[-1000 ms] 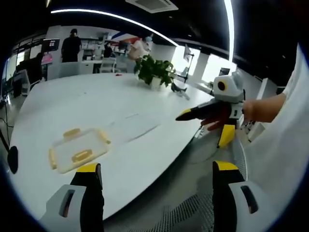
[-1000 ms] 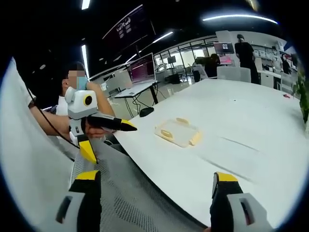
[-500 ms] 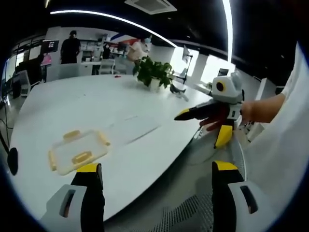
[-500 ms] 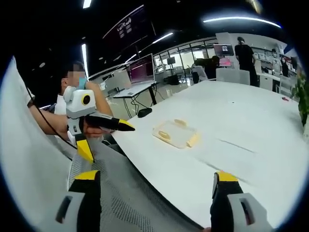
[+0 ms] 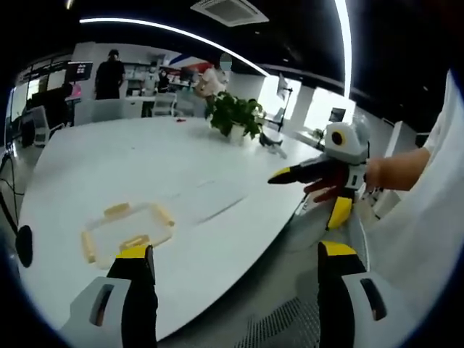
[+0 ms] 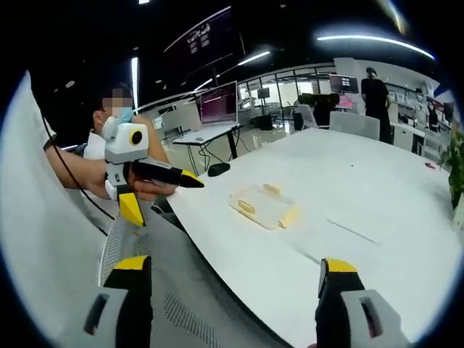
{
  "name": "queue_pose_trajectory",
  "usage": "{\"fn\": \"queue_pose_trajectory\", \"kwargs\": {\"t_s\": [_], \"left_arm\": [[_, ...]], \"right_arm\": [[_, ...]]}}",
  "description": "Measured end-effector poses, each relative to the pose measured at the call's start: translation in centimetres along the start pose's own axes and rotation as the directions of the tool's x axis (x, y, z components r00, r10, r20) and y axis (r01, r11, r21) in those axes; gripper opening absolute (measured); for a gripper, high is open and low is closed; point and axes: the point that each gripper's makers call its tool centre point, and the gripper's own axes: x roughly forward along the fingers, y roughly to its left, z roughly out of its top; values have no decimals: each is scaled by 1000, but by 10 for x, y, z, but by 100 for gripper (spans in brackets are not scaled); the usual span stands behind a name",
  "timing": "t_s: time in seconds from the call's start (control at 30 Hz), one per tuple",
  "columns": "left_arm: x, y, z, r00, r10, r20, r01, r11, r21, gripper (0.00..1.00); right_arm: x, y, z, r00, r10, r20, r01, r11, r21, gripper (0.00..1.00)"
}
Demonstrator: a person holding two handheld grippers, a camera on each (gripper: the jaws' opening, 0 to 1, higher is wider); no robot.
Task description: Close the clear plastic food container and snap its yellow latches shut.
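White and broad, the table (image 5: 145, 159) runs away from you into an open office, with a potted plant (image 5: 233, 114) at its far side and people standing beyond it. Your clear plastic food container (image 5: 125, 230) lies flat near the table's near edge, its yellow latches (image 5: 118, 210) sticking out around the rim; in the right gripper view the container (image 6: 262, 204) sits well out from both tools. Whether the lid is fully seated cannot be told from here.

Your left gripper (image 5: 232, 254) hangs off the table edge with its jaws spread wide and holding nothing. Your right gripper (image 6: 232, 268) is likewise wide and empty, over the mesh chair seat (image 6: 181, 297) rather than the table.

The risks I judge from this:
- The container looks light and sits on a smooth top, so a one-sided press on a latch could skate it away or off the near edge. Brace it with the other tool.
- Snapping latches over a skewed lid could leave a corner proud.
- Fisheye distortion may mislead your approach; descend slowly.
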Motion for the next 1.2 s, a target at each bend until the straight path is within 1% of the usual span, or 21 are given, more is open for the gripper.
{"fn": "queue_pose_trajectory", "kwargs": {"t_s": [0.17, 0.4, 0.57, 0.6, 0.67, 0.73, 0.83, 0.87, 0.9, 0.93, 0.97, 1.0, 1.03, 1.07, 1.13, 1.2], "left_arm": [[-4, 9, 5, 1000, 10, 11, -10, 1000, 1, 93], [-7, 18, 8, 1000, 16, 15, -16, 1000, 3, 93], [-11, 27, 8, 1000, 7, 6, -7, 1000, 16, 93], [-12, 29, 9, 1000, 6, 6, -6, 1000, 19, 93], [-14, 35, 11, 1000, 13, 7, -13, 1000, 19, 93], [-15, 37, 14, 1000, 10, 8, -11, 1000, 16, 93], [-14, 39, 16, 1000, 8, -2, -7, 999, 35, 94], [-12, 40, 17, 1000, 11, -5, -11, 999, 38, 94], [-12, 41, 18, 1000, 10, -4, -10, 999, 41, 94], [-11, 41, 19, 1000, 9, -5, -9, 999, 43, 94], [-10, 45, 19, 999, 31, -17, -30, 999, 42, 94], [-9, 48, 21, 999, 45, -15, -45, 998, 44, 94], [-8, 50, 23, 999, 51, -11, -51, 998, 31, 94], [-8, 52, 26, 998, 64, -1, -64, 998, 2, 94], [-7, 56, 28, 997, 80, 1, -80, 997, -1, 94], [-6, 60, 28, 996, 87, -2, -87, 996, 1, 94]], "right_arm": [[4, -4, 11, 1000, 3, 8, -3, 1000, -12, 96], [8, -6, 15, 1000, 3, 9, -3, 1000, -3, 96], [13, -9, 23, 999, -13, 32, 12, 1000, 16, 95], [14, -8, 26, 999, -20, 45, 19, 1000, 21, 95], [17, -7, 31, 998, -21, 53, 19, 999, 26, 95], [21, -9, 34, 998, -28, 58, 26, 999, 25, 95], [24, -14, 38, 997, -25, 69, 24, 999, 23, 95], [25, -16, 39, 997, -20, 74, 18, 999, 27, 95], [27, -15, 42, 996, 6, 86, -9, 999, 42, 95], [27, -16, 42, 996, 11, 88, -14, 999, 42, 95], [28, -18, 42, 997, 26, 68, -27, 999, 23, 95], [28, -19, 42, 998, 40, 56, -40, 999, -3, 94], [27, -23, 42, 998, 45, 38, -45, 999, -16, 94], [26, -25, 44, 998, 48, 35, -48, 999, -16, 93], [22, -29, 53, 996, 63, 56, -61, 998, -29, 93], [22, -35, 56, 995, 76, 59, -75, 997, -32, 93]]}}
